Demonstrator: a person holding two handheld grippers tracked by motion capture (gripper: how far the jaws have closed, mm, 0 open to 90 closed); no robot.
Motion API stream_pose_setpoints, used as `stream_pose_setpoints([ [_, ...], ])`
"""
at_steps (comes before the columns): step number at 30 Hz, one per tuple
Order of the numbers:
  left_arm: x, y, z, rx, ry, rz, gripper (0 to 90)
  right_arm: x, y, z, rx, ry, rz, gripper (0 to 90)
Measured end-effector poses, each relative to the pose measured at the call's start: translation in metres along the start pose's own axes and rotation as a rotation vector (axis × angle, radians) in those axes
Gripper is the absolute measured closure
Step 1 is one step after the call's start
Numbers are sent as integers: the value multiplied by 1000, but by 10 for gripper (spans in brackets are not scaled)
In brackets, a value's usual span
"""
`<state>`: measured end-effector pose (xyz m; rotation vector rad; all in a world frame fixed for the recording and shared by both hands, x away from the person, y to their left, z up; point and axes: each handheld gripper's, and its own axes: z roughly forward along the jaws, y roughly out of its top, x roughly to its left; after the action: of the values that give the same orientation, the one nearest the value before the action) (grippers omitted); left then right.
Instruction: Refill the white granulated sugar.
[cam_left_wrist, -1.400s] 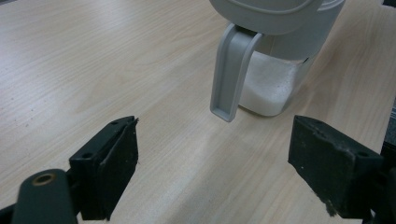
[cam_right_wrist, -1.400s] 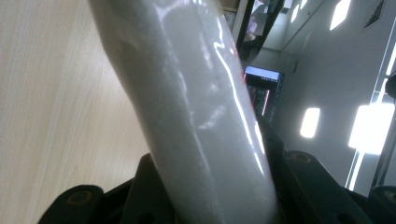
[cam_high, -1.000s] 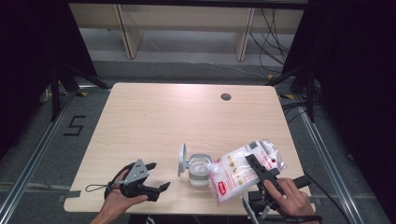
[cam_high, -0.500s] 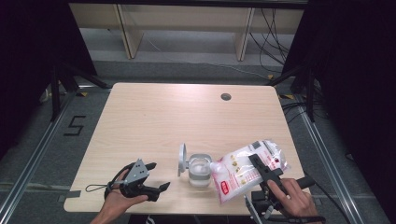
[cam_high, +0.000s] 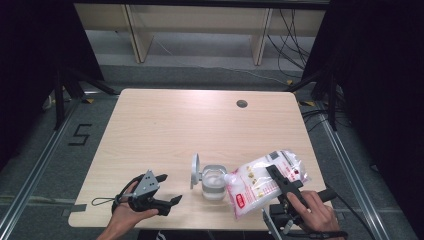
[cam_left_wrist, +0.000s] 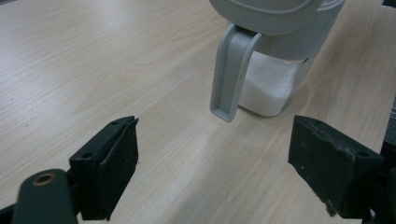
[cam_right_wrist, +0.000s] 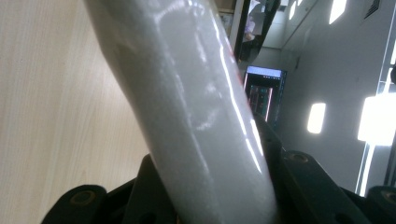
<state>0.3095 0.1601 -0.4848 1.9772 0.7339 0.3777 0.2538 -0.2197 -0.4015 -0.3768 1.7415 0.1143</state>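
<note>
Gripping a white plastic bag (cam_high: 262, 182), the right gripper (cam_high: 281, 184) holds it tilted, its corner over the clear container (cam_high: 213, 183) near the table's (cam_high: 200, 125) front edge. Left gripper (cam_high: 162, 192) rests nearby, jaws wide apart, holding nothing.

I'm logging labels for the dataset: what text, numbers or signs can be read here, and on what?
"5": black mark on the floor left of the table.
Red label and print on the white bag clamped in the right tool: too blurred to read.
Lit screen in the right gripper view: too small to read.
Clear container: no text seen.
</note>
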Motion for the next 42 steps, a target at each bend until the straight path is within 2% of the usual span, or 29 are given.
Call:
stream_pose_setpoints([
  [1, 0, 0, 0, -1, 0, -1, 156, 0, 0, 2, -28, -25, -13, 691],
  [2, 0, 0, 0, 0, 0, -1, 156, 3, -1, 1, -10, -19, 37, 691],
  [3, 0, 0, 0, 1, 0, 0, 156, 2, -1, 1, -3, -6, 17, 691],
  [5, 0, 0, 0, 0, 0, -1, 156, 2, -1, 1, 2, -3, 23, 692],
  [6, 0, 0, 0, 0, 0, 0, 156, 0, 0, 1, -4, -4, -16, 691],
  [7, 0, 0, 0, 0, 0, 0, 156, 1, 0, 0, 9, 0, 0, 691],
  [8, 0, 0, 0, 0, 0, -1, 156, 1, 0, 1, -2, -1, 4, 692],
  [10, 0, 0, 0, 0, 0, -1, 156, 0, 0, 0, 7, 4, -1, 692],
  [11, 0, 0, 0, 1, 0, 0, 156, -2, 1, 0, -7, -7, -19, 692],
  [13, 0, 0, 0, 1, 1, 0, 156, -2, 1, 0, -7, -7, -18, 692],
  [14, 0, 0, 0, 0, 0, -1, 156, -2, 1, 0, -7, -8, -16, 692],
  [16, 0, 0, 0, -1, 0, -1, 156, 2, 0, 1, -6, 0, 33, 692],
  [19, 0, 0, 0, -1, 0, 0, 156, 4, 0, 1, 1, 8, 47, 692],
  [20, 0, 0, 0, -1, 0, 0, 157, 2, 0, 2, -3, 9, 14, 692],
  [21, 0, 0, 0, -1, 0, 0, 156, 1, 0, 2, -5, 3, 2, 692],
  [23, 0, 0, 0, -1, 0, -1, 157, 2, 0, 1, 5, 9, 17, 692],
  [24, 0, 0, 0, -1, 0, 0, 156, 0, 0, 2, -8, -2, -11, 692],
  [25, 0, 0, 0, -1, 0, 0, 157, 0, 0, 2, -4, 3, -11, 693],
  [26, 0, 0, 0, 0, 1, -1, 156, 2, 0, 1, 14, 8, 13, 692],
  [31, 0, 0, 0, 6, 4, 7, 157, 3, 0, 1, 8, 5, 18, 693],
  [32, 0, 0, 0, 0, 1, 0, 156, 0, 1, 1, 1, -3, -27, 693],
  [36, 0, 0, 0, 6, 4, 7, 156, 2, 1, 2, 2, -1, -13, 693],
  [37, 0, 0, 0, 5, 3, 6, 156, 5, 1, 1, 17, 5, 34, 693],
  [38, 0, 0, 0, 7, 4, 7, 157, -1, 2, 2, -1, 10, -53, 693],
  [39, 0, 0, 0, 7, 4, 7, 156, -1, 2, 2, -1, 10, -53, 693],
  [40, 0, 0, 0, 6, 4, 7, 156, 1, 2, 1, 5, 5, -15, 693],
  [42, 0, 0, 0, 6, 4, 7, 156, 0, 1, 2, -12, -11, -26, 693],
])
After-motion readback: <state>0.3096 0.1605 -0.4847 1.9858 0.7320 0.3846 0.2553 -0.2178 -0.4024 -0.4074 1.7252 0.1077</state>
